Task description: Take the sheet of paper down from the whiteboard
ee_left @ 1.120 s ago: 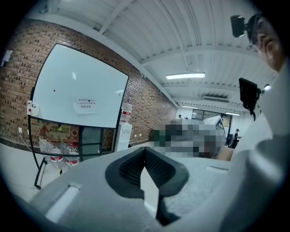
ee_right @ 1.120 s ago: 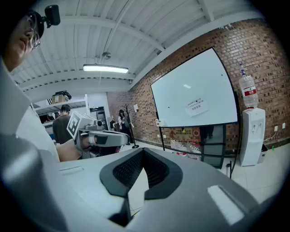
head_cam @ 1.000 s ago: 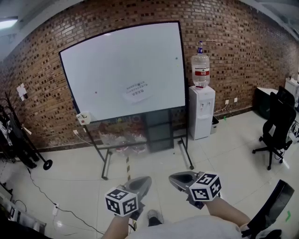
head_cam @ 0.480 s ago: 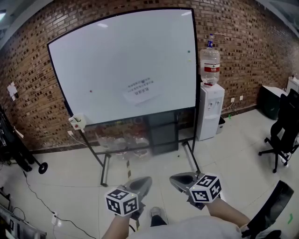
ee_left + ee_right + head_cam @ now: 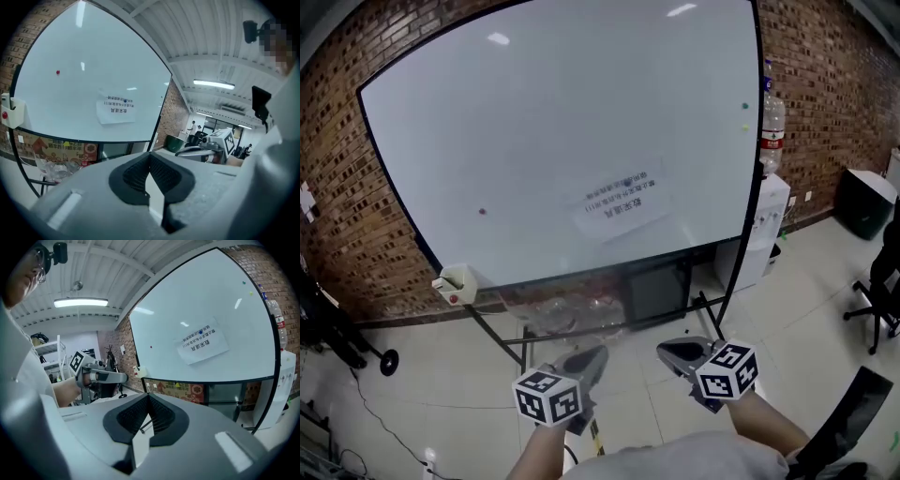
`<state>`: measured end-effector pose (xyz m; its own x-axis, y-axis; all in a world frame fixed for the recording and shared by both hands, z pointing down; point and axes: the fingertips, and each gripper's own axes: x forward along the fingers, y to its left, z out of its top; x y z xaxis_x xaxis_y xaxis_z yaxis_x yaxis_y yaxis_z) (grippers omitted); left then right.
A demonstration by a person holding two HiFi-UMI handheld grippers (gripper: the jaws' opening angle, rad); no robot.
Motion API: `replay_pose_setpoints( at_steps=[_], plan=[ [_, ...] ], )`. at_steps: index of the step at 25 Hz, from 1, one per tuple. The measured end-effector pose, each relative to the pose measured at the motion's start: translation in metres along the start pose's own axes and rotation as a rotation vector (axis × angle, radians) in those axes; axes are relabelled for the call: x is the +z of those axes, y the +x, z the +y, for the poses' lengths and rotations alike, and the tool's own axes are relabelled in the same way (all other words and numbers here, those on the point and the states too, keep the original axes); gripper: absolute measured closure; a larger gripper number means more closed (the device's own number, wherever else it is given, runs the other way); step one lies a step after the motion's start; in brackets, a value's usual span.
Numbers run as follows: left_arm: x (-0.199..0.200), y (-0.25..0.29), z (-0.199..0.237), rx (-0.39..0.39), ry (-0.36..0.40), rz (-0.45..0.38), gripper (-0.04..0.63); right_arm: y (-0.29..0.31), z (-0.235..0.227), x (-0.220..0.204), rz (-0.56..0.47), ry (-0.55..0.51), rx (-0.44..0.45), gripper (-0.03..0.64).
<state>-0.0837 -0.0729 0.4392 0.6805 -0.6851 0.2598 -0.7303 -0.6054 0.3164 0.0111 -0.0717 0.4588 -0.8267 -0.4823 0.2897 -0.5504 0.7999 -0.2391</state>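
Closer now than a second ago, you face the whiteboard [image 5: 516, 131], its top cut off. Print on the sheet of paper [image 5: 622, 206] is unreadable; it hangs low on the board, well ahead of your left gripper [image 5: 592, 356] and right gripper [image 5: 667, 350], both closed, empty.

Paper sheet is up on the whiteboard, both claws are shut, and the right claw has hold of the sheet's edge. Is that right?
Not quite. The right claw holds nothing: the right gripper view shows it shut on empty air, well short of the whiteboard. The paper sheet is up on the board, and the left claw is shut too.
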Motion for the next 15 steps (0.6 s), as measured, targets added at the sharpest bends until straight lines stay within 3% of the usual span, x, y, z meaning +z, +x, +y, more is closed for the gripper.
replay_pose_setpoints(
  at_steps=[8, 15],
  plan=[
    [0.040, 0.036, 0.052, -0.034, 0.028, -0.005, 0.594, 0.040, -0.049, 0.034, 0.020, -0.048, -0.074, 0.618],
    [0.073, 0.063, 0.085, -0.014, 0.070, -0.022, 0.594, 0.063, -0.085, 0.075, -0.025, -0.114, -0.078, 0.618]
  ],
)
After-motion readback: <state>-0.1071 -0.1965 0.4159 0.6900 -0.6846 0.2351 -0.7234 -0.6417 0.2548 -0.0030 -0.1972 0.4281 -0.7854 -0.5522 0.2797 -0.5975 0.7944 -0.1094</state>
